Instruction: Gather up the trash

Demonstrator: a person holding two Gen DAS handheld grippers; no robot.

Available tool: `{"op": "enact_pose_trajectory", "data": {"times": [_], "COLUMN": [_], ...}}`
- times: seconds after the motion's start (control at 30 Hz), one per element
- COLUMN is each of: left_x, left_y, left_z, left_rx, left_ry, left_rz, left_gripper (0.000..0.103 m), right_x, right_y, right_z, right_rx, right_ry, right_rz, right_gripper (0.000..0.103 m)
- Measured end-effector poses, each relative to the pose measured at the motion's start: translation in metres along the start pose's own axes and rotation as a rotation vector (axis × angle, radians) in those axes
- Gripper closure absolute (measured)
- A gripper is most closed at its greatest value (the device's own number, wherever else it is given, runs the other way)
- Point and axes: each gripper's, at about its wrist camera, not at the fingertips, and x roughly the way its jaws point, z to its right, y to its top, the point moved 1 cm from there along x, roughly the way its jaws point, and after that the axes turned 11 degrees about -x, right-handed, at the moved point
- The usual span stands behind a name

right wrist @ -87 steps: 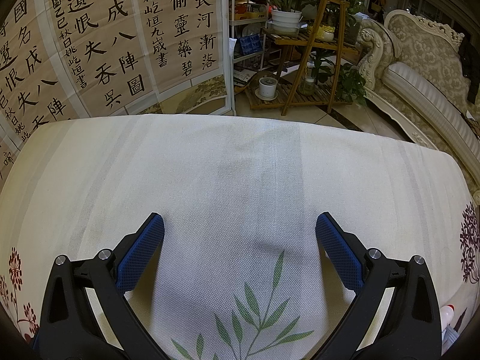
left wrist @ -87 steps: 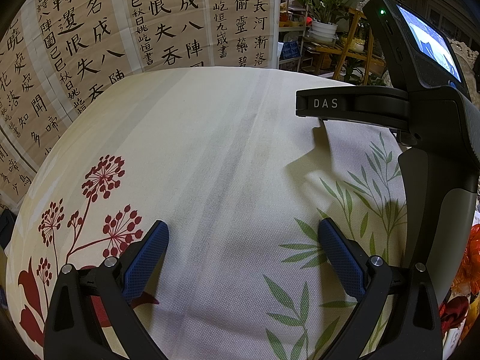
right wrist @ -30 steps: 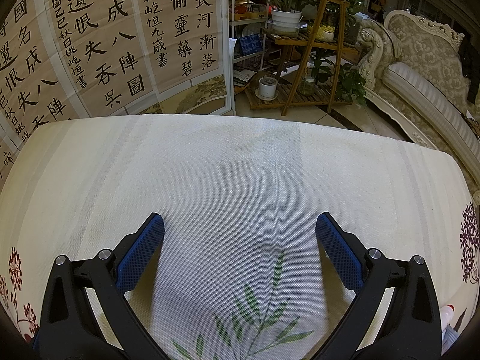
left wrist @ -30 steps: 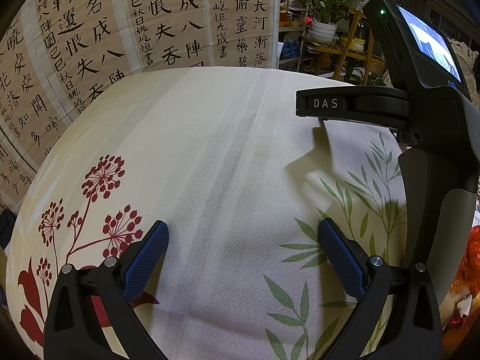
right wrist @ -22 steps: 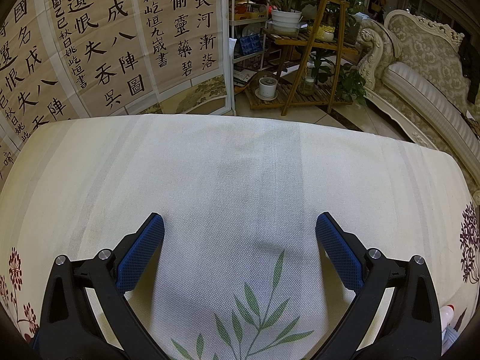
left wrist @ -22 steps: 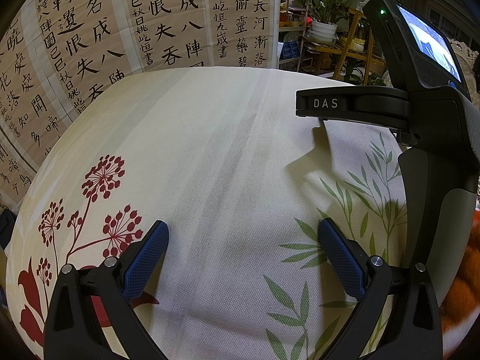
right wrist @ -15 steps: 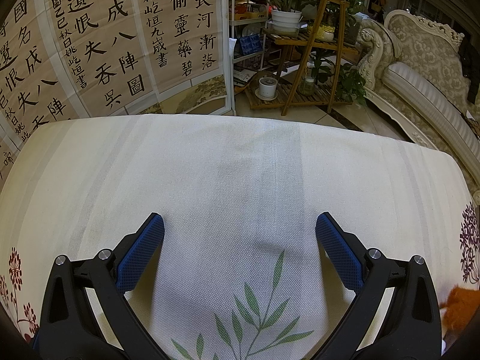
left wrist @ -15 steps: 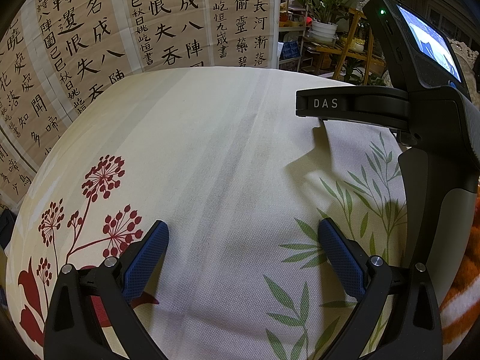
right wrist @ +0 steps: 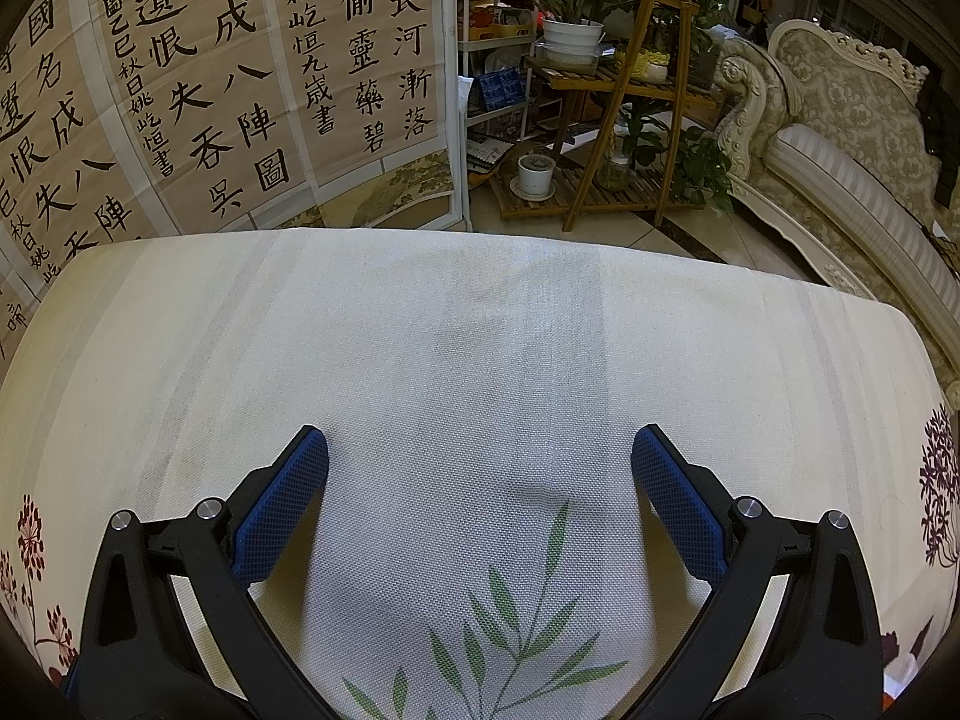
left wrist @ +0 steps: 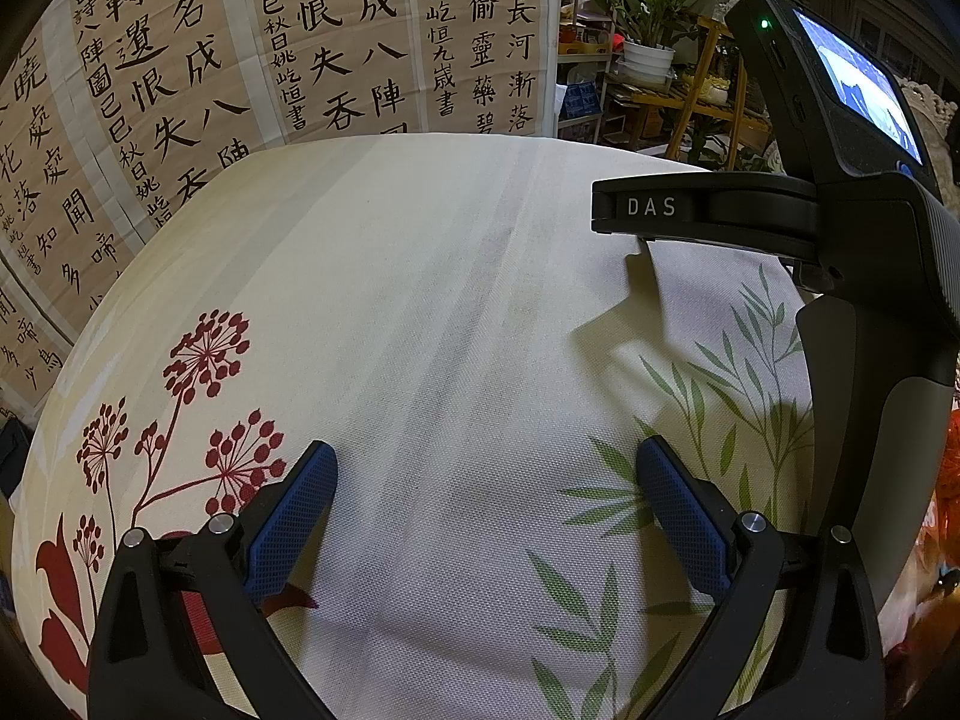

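My left gripper (left wrist: 483, 468) is open and empty, low over a cream tablecloth (left wrist: 420, 276) printed with red flowers and green leaves. My right gripper (right wrist: 477, 456) is open and empty over the same cloth (right wrist: 480, 330). The right gripper's black body (left wrist: 864, 276) stands upright at the right of the left wrist view. A blurred orange thing (left wrist: 942, 510) shows at the right edge behind it; I cannot tell what it is. No trash shows between either gripper's fingers.
A folding screen with calligraphy (right wrist: 228, 72) stands behind the table. A wooden plant stand with pots (right wrist: 612, 114) and an ornate sofa (right wrist: 840, 138) are on the floor beyond the far edge.
Both grippers have stayed still and open. An orange thing at the right edge of the left wrist view has shifted and blurred; the white item at the right wrist view's lower right corner is gone.
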Motion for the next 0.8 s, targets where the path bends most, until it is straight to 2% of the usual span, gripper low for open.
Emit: {"op": "enact_pose_trajectory", "data": {"times": [0.8], "left_x": [0.0001], "left_y": [-0.0003], "left_z": [0.0002], "left_rx": [0.0], "left_ry": [0.001], "left_rz": [-0.002], "left_gripper": [0.005], "right_x": [-0.0009], "right_y": [-0.0013], "right_z": [-0.0005], "right_rx": [0.005], "right_ry": [0.0], "right_rz": [-0.007], "right_gripper": [0.004]}}
